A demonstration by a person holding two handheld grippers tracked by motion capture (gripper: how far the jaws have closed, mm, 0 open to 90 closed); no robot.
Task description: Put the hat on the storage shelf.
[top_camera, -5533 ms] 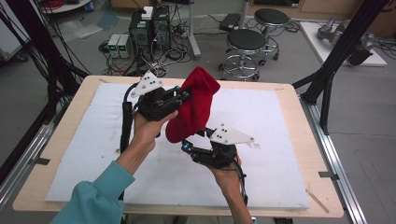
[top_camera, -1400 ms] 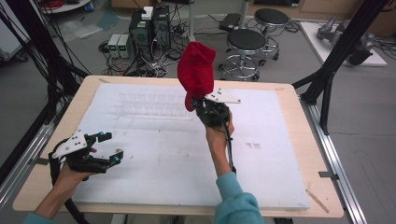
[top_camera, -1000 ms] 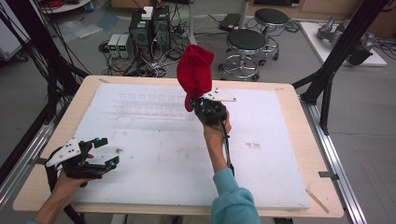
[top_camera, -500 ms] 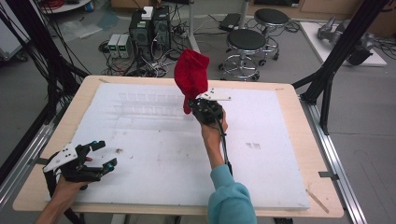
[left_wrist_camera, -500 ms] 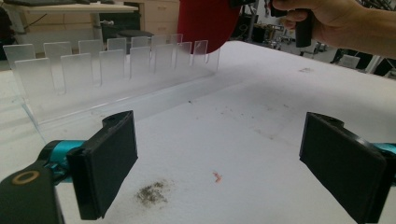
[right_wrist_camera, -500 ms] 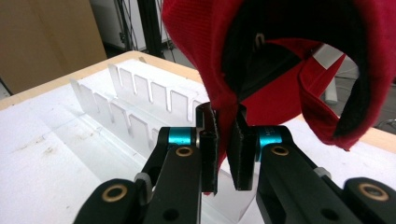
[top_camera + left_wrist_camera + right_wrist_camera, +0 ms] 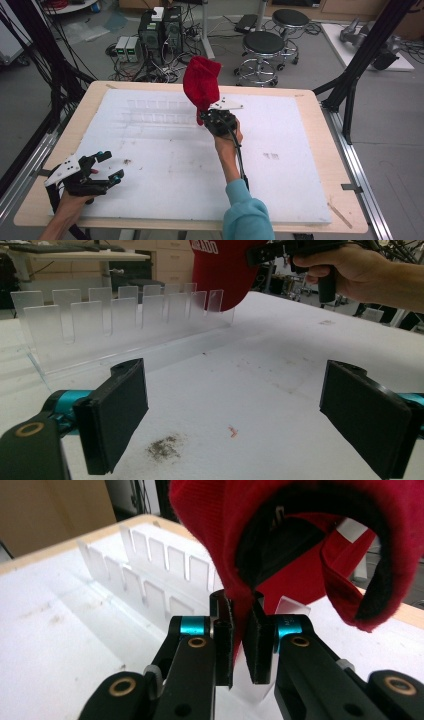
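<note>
Right gripper [image 7: 239, 645]: jaws pinched together on the edge of the red cap [image 7: 280, 545]; the right gripper view shows the cloth caught between the pads, the cap's dark inner band and open underside facing the camera.
Right gripper, high view [image 7: 218, 120]: held up over the far middle of the white foam board [image 7: 165, 165], cap [image 7: 201, 82] standing upward from it, clear of the surface.
Cap, left gripper view [image 7: 225, 270]: white lettering on the crown, legible nowhere else; its lower edge hangs just above the near end of the rack.
Clear slotted rack [image 7: 150, 575]: two rows of transparent tabs, sharp in both gripper views [image 7: 120, 315]; from above a faint outline [image 7: 155, 112] on the board.
Left gripper [image 7: 235, 410]: jaws spread wide, nothing between them; bare board with a dark smudge [image 7: 164, 447] below.
Left gripper, high view [image 7: 107, 167]: low at the board's near left corner, well apart from the cap.
Surroundings: wooden table edge [image 7: 65, 145], stools [image 7: 263, 45] and computer cases [image 7: 160, 27] beyond, seen from above.
</note>
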